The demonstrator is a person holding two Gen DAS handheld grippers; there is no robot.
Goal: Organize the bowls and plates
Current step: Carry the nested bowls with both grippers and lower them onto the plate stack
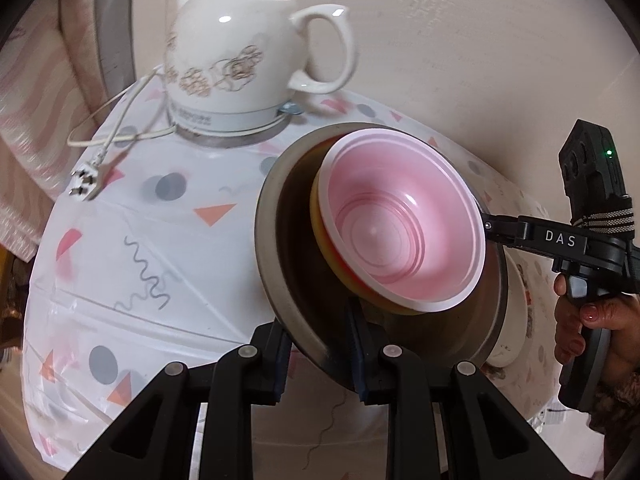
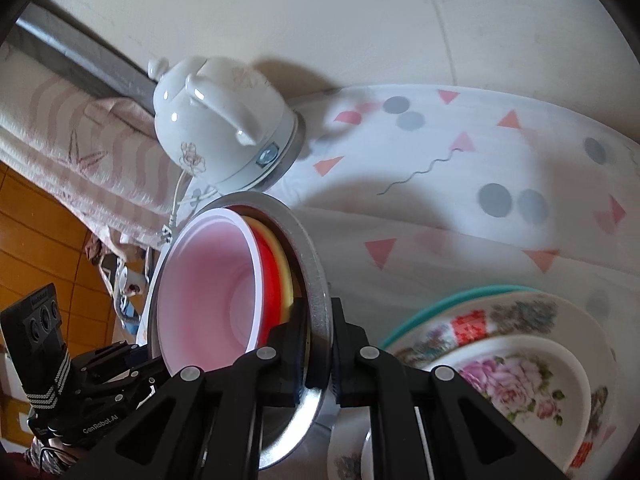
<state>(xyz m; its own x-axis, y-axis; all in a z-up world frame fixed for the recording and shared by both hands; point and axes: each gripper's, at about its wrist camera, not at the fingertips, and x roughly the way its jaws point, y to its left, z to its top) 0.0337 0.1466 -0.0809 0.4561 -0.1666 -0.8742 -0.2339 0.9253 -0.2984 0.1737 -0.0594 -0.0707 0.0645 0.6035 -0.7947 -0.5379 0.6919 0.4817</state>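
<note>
Gripping opposite sides of the round steel bowl's (image 1: 276, 240) rim, the left gripper (image 1: 320, 344) and the right gripper (image 2: 318, 356) were both clamped on it and pointed steeply downward. The bowl was tilted above the table with the patterned white cloth (image 1: 160, 240), carrying a pink plastic bowl (image 1: 404, 236) nested over red and yellow ones, near the white ceramic kettle (image 1: 240, 52) at the far edge.

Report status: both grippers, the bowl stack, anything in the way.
Left gripper and right gripper both clamped on metal bowl rim. Pink bowl nested inside, stack tilted. Kettle behind, floral plates alongside.
</note>
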